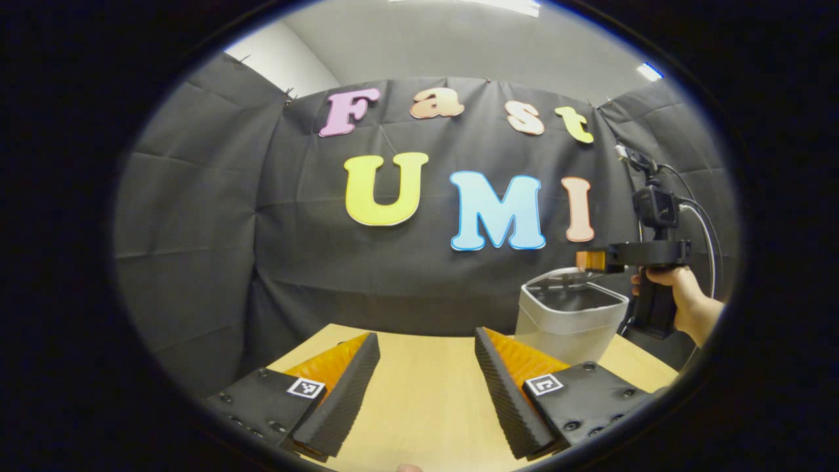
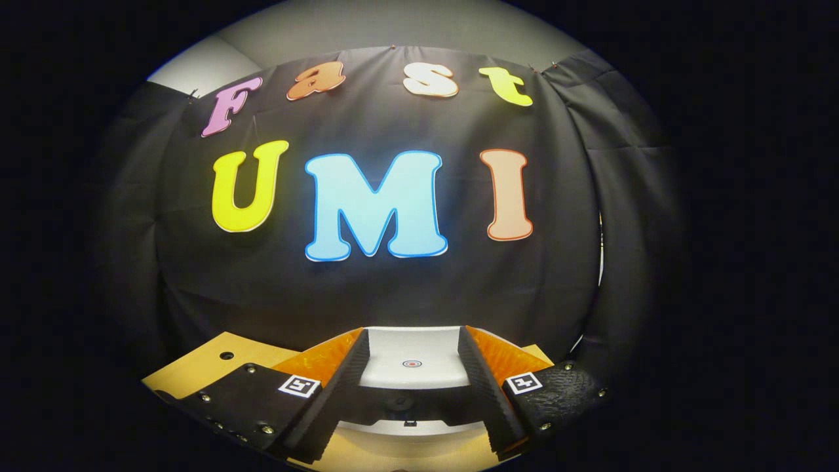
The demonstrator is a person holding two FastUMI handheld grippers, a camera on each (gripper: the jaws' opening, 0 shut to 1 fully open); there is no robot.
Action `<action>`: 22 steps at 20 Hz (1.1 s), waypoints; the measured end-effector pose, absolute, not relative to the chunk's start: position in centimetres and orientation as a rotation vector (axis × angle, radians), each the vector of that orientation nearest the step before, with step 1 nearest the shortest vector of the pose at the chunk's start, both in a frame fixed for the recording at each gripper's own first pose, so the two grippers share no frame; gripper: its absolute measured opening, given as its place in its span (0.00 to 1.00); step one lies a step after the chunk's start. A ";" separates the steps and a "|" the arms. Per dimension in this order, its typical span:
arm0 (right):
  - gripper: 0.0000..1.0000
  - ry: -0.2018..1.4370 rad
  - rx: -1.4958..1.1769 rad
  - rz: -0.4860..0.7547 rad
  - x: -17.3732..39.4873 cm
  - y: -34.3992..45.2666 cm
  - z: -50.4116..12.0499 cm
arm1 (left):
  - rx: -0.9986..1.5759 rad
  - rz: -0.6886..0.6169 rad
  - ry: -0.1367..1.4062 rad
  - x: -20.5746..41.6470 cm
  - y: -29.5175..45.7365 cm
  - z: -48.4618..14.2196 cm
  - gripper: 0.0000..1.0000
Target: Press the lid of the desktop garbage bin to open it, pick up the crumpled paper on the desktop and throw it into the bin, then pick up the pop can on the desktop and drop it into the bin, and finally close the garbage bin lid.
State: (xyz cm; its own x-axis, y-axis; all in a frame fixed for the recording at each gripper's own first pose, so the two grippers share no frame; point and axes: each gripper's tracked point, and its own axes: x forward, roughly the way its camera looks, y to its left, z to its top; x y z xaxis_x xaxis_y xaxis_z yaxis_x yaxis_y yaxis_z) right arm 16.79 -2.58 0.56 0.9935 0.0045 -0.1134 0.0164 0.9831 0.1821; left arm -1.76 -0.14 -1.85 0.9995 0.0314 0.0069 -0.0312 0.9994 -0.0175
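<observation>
Now the right gripper (image 1: pixel 593 259), fingers spread, is hovering over the open garbage bin (image 1: pixel 569 322) near the worktop's (image 1: pixel 426 387) far right corner. The left gripper (image 1: pixel 426 387) is hanging over the worktop, its fingers spread wide and gripping nothing.

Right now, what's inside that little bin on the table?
The bin stands open, its lid tipped up. Only a dark inner wall shows; the bottom and any contents are hidden by the rim. The right claw hovers above it.

The right gripper (image 2: pixel 411 387), fingers (image 2: pixel 341 387) spread, hovers over the open bin (image 2: pixel 411 367) on the table (image 2: pixel 196 367).

A wooden table (image 1: pixel 426 393) bears the garbage bin (image 1: pixel 567 321).
</observation>
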 end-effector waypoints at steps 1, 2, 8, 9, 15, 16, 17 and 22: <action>0.88 0.117 0.180 -0.007 16.8 -2.4 0.2 | -0.016 0.032 -0.006 -1.8 -0.1 -1.9 1.00; 0.88 0.120 0.174 -0.008 16.8 -2.3 -0.3 | -0.015 0.032 -0.003 -1.7 -0.2 -2.0 1.00; 0.88 0.111 0.164 -0.013 17.0 -1.9 -2.3 | -0.005 0.030 0.007 -1.7 -0.5 -2.5 1.00; 0.88 0.118 0.167 -0.008 17.0 -1.7 -2.9 | -0.003 0.030 0.010 -1.6 -0.6 -2.7 1.00; 0.93 0.104 0.155 -0.001 17.1 -1.5 -4.8 | 0.001 0.026 0.013 -1.6 -1.1 -2.8 1.00; 0.94 0.092 0.149 -0.005 17.1 -1.5 -4.7 | 0.002 0.024 0.014 -1.5 -1.2 -2.9 1.00; 0.94 0.089 0.145 -0.008 17.1 -1.5 -4.8 | 0.000 0.021 0.015 -1.4 -1.4 -2.9 1.00; 0.94 0.060 0.157 -0.016 17.1 -1.4 -5.0 | 0.000 0.013 0.024 -1.0 -2.0 -3.3 1.00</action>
